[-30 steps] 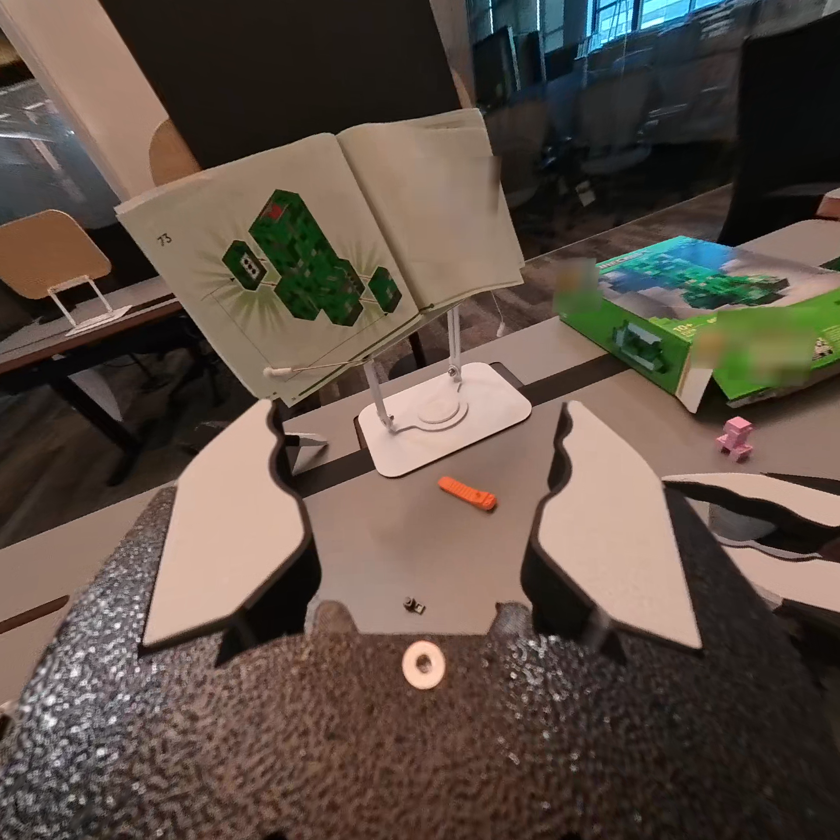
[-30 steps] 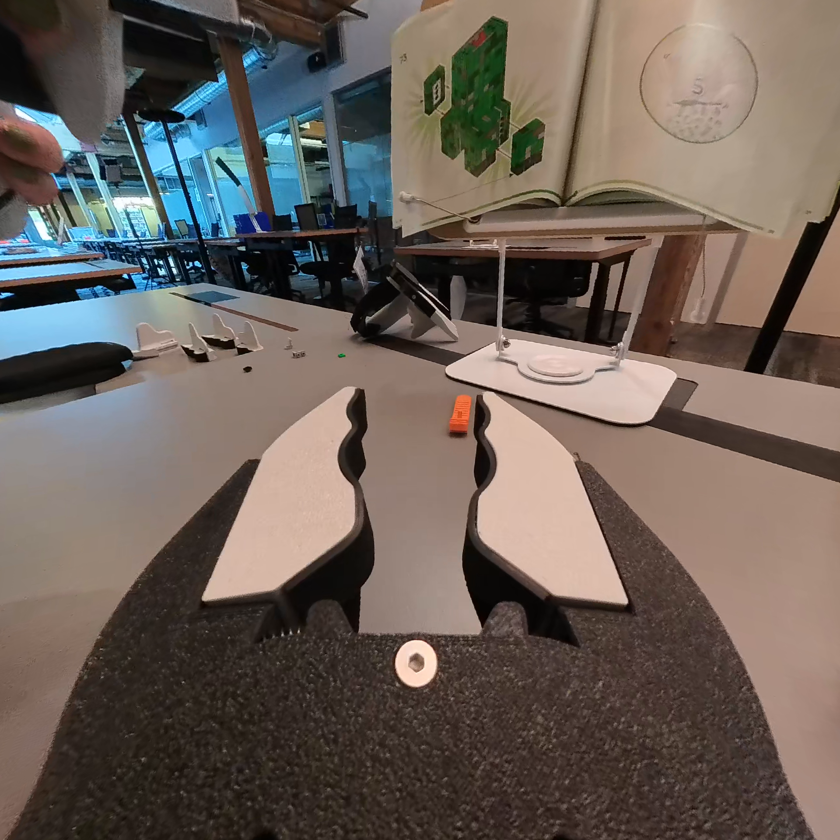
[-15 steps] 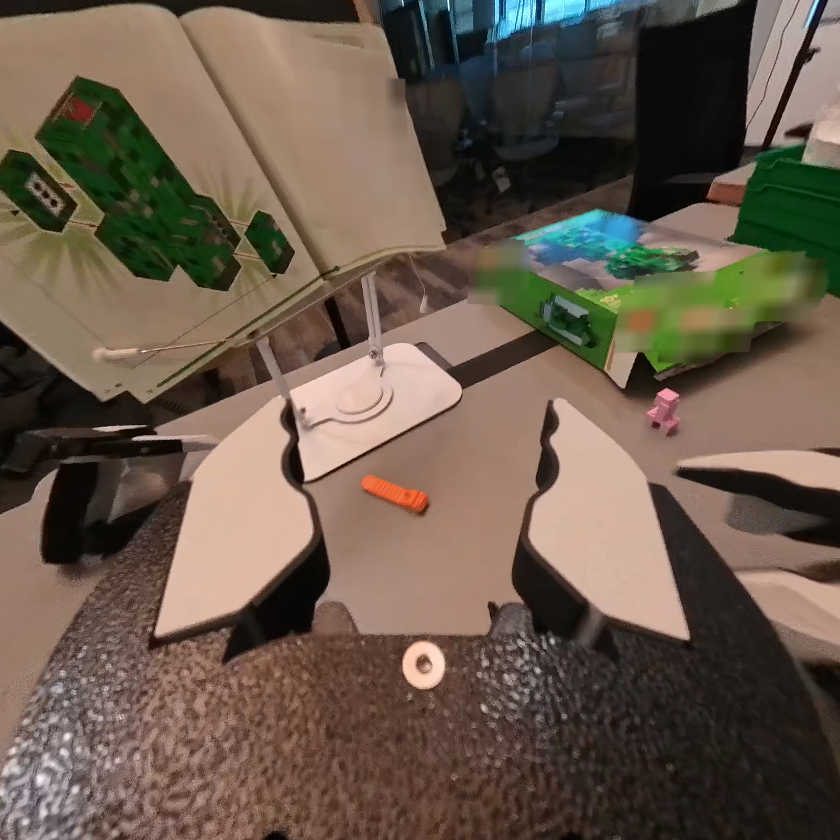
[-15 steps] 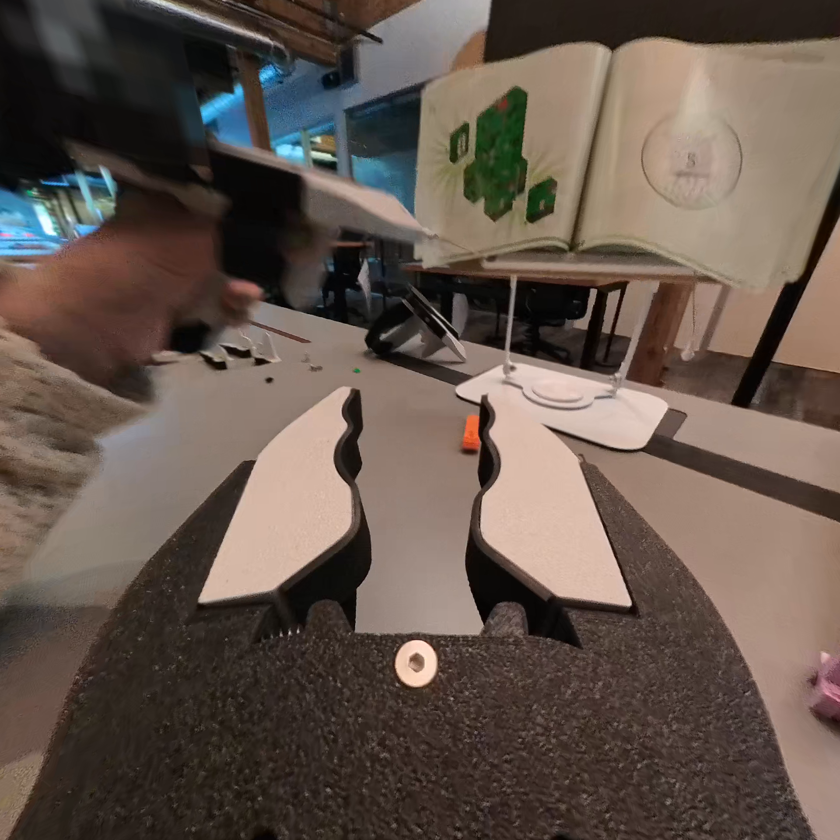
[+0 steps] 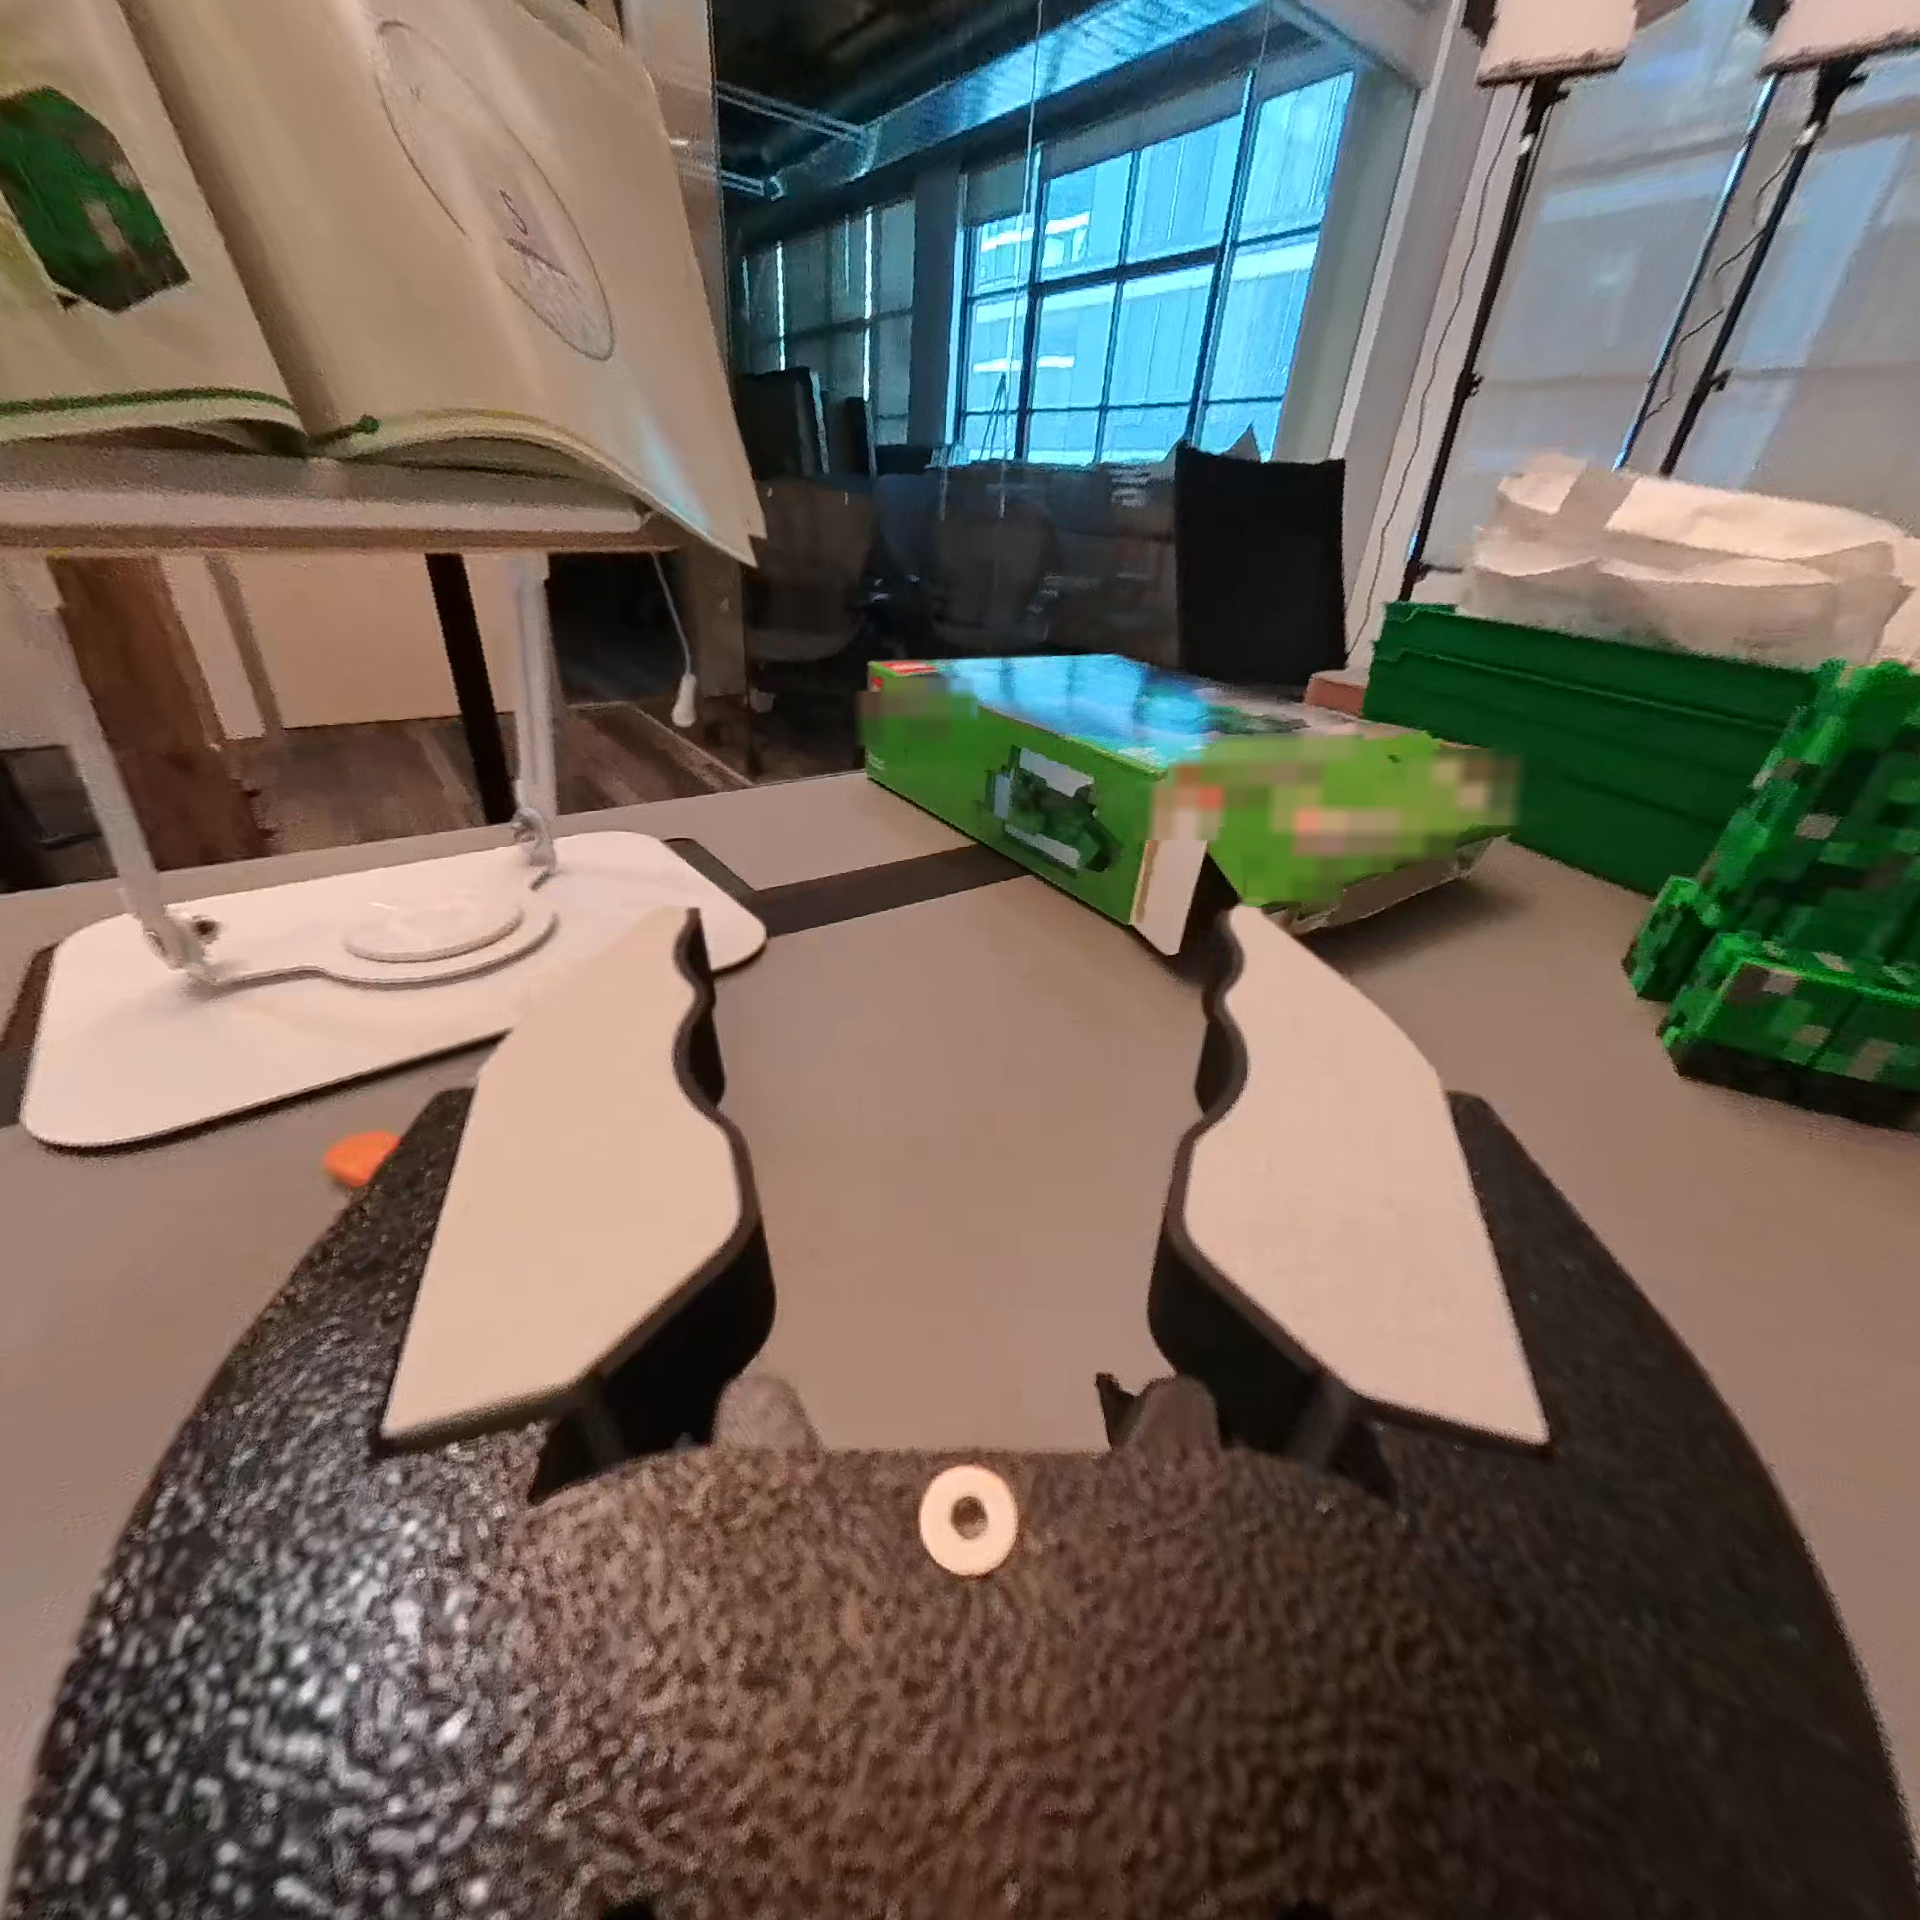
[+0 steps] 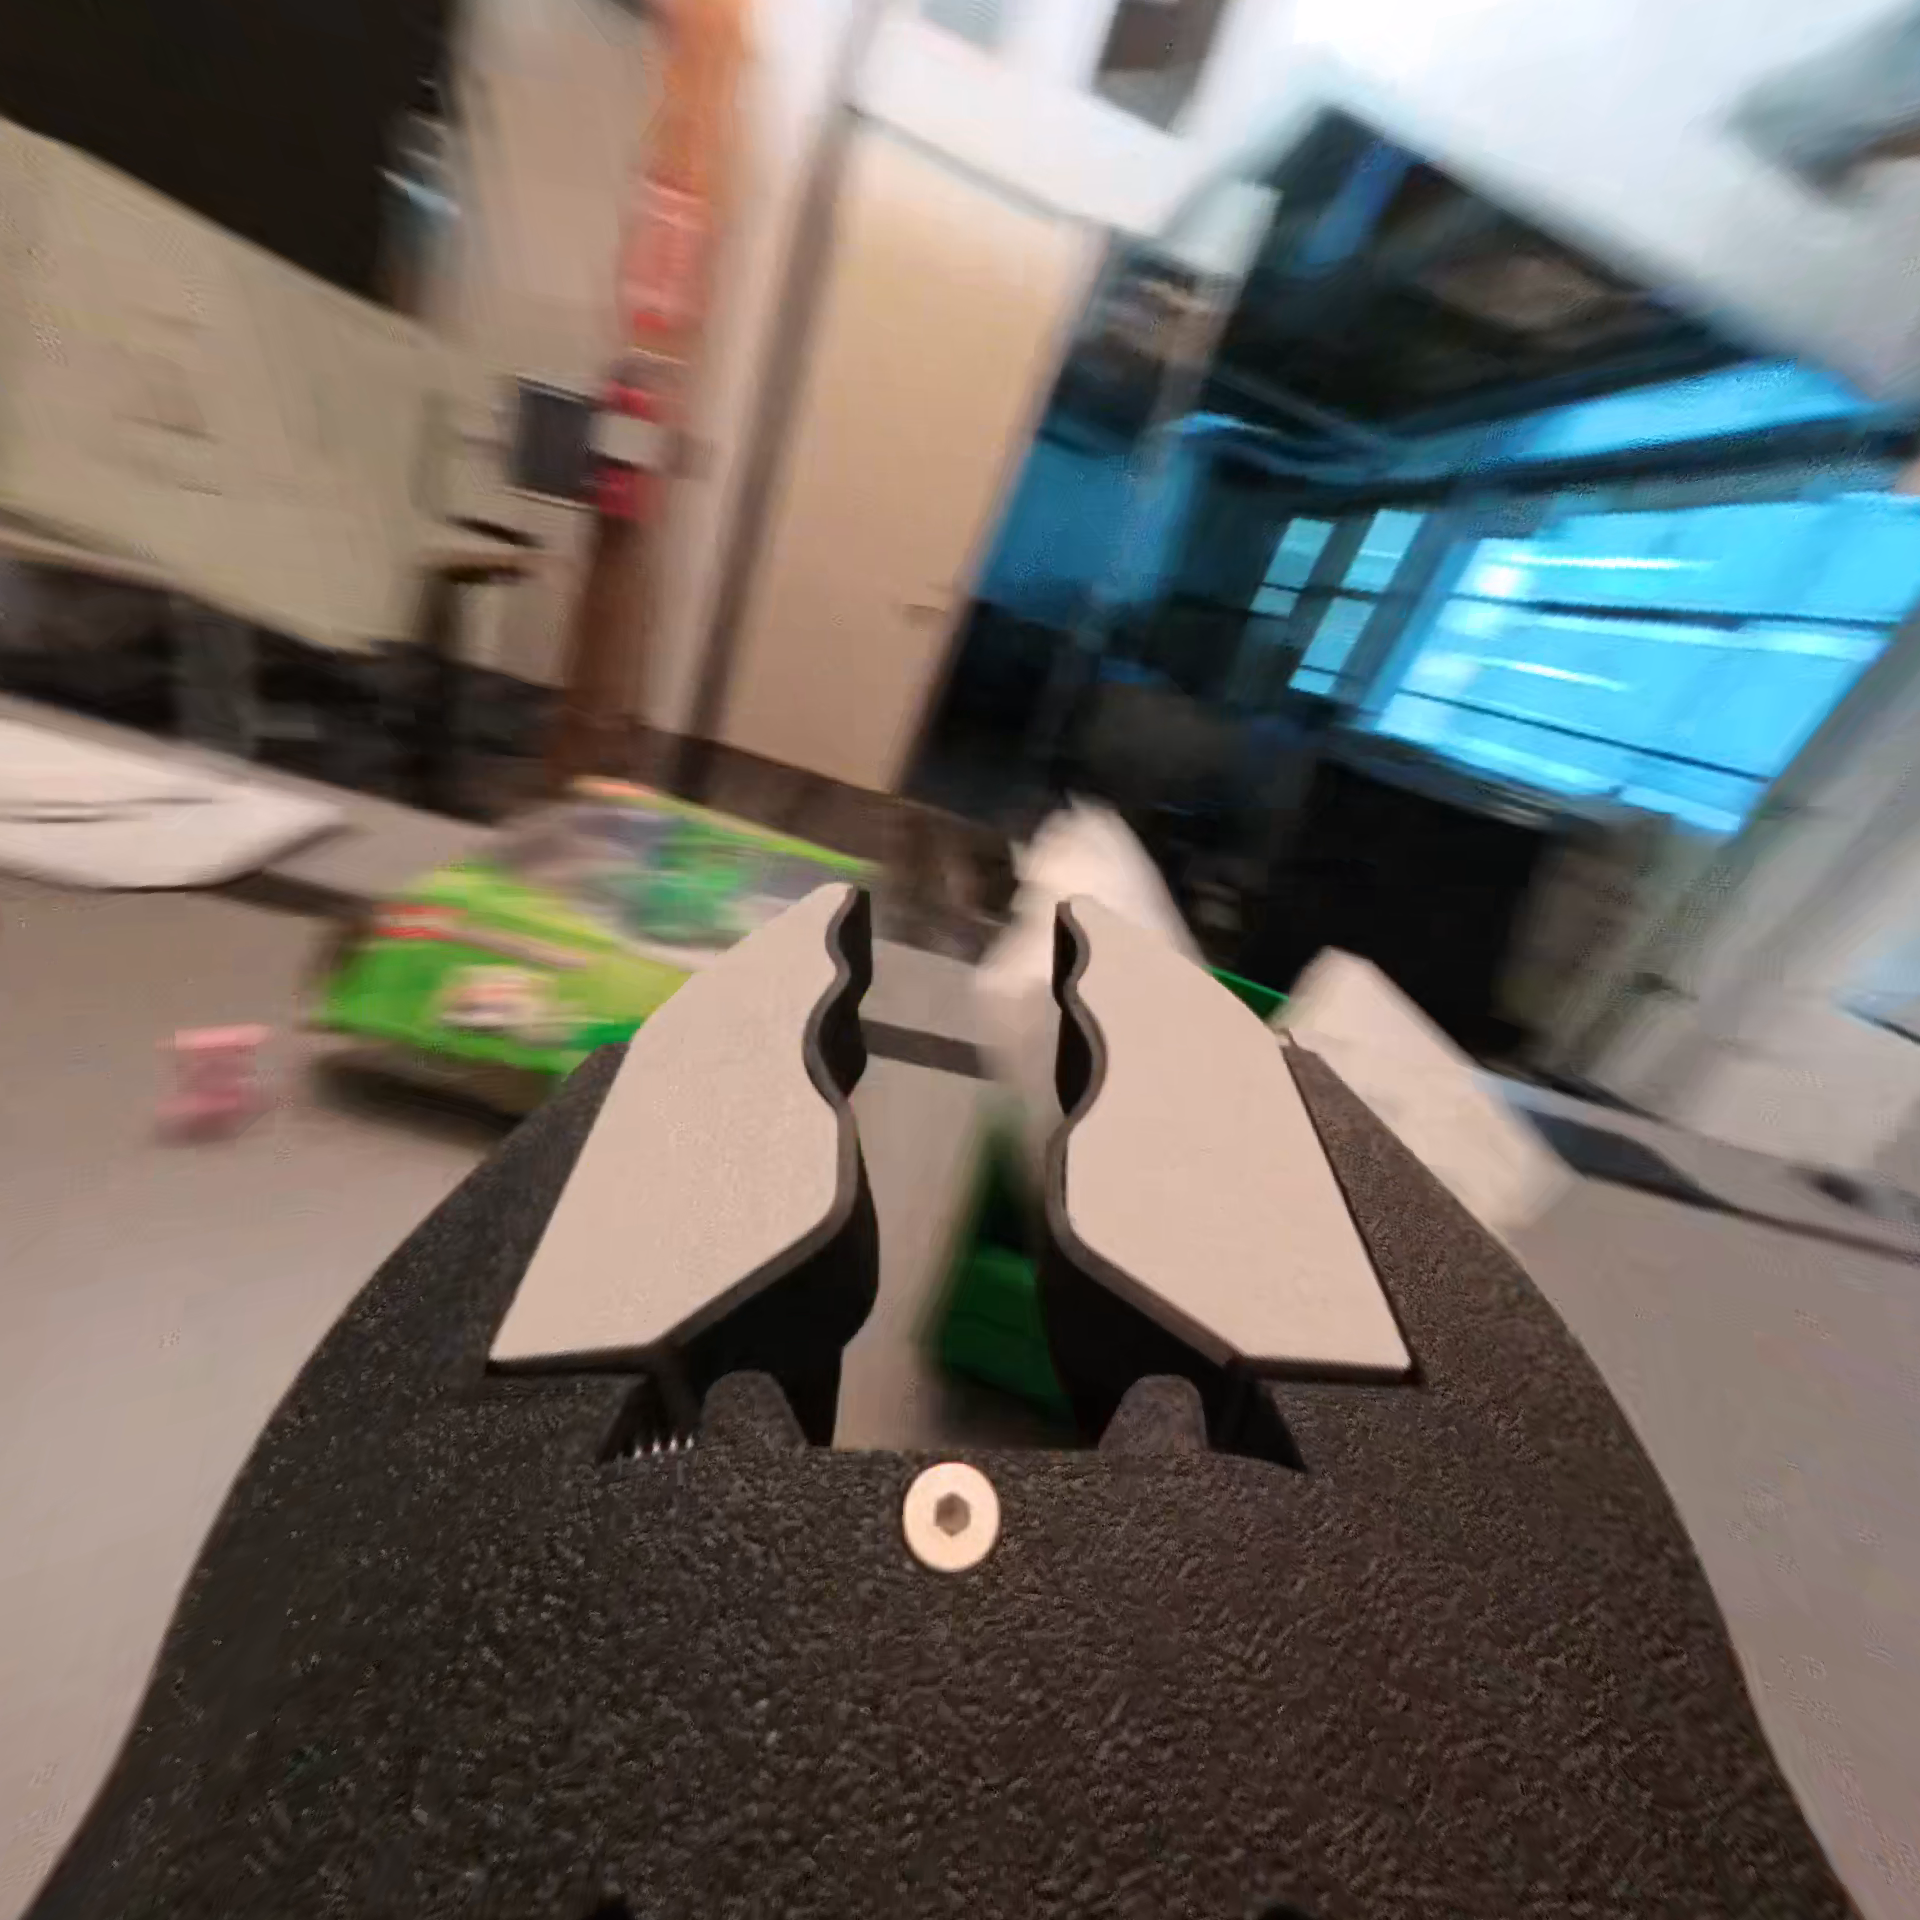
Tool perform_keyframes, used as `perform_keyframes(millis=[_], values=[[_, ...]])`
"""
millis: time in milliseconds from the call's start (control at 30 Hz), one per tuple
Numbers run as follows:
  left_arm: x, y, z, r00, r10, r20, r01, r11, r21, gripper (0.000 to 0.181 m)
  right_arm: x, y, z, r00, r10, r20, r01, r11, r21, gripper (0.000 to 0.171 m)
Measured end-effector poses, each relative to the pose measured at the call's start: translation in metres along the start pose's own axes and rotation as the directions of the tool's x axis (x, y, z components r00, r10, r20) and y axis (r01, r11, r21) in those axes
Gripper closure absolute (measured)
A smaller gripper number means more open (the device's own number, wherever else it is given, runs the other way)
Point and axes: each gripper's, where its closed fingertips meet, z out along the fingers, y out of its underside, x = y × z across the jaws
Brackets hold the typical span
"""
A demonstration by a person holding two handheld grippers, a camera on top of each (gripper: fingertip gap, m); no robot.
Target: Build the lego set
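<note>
Both grippers empty above the flat grey tabletop (image 5: 966,1091); green box is the landmark.

The left gripper (image 5: 961,935) has its fingers set wide, with bare table between them up to the torn flap edge of the green cardboard lego box (image 5: 1143,800). Left of the box stands the white plate-footed book stand (image 5: 312,997) carrying the open instruction booklet (image 5: 447,239); a small orange plastic tool (image 5: 358,1155) lies just in front of the stand's foot. Right of the box, well apart, sits the built green brick model (image 5: 1808,956), with a dark green plastic crate (image 5: 1579,748) behind. The right gripper (image 6: 956,914) has its fingers at a narrow gap; that view is motion-blurred, and the green shape (image 6: 992,1309) low between them is probably the model.
</note>
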Motion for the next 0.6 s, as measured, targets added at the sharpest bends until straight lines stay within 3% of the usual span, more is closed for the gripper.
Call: perform_keyframes(millis=[33,100,233,400,467,567,600], values=[[0.001,-0.001,0.000,1.000,-0.019,-0.015,0.019,1.000,0.012,0.092,0.041,0.016,0.008,0.997,0.002,-0.074,-0.003,1.000,-0.024,0.137],[0.002,-0.002,-0.001,0.999,-0.038,-0.031,0.039,0.999,0.028,0.094,0.075,0.051,0.033,0.999,0.040,0.005,-0.039,0.994,-0.100,0.126],[0.005,0.006,0.003,0.998,-0.036,-0.047,0.036,0.999,-0.008,0.095,0.082,0.126,0.075,0.987,0.031,0.155,0.026,0.935,-0.355,0.116],[0.005,0.007,0.002,0.999,-0.022,-0.045,0.022,1.000,-0.014,0.097,0.084,0.169,0.114,0.984,-0.017,0.180,0.104,0.866,-0.490,0.113],[0.005,0.007,0.002,0.999,-0.024,-0.043,0.024,1.000,-0.014,0.097,0.094,0.173,0.126,0.990,-0.057,0.127,0.114,0.857,-0.502,0.125],[0.004,0.007,0.002,0.999,-0.029,-0.041,0.028,1.000,-0.014,0.099,0.124,0.158,0.134,0.992,-0.129,-0.001,0.113,0.872,-0.477,0.171],[0.004,0.007,0.001,0.999,-0.030,-0.042,0.029,0.999,-0.015,0.100,0.134,0.153,0.136,0.993,-0.114,-0.037,0.083,0.877,-0.473,0.171]])
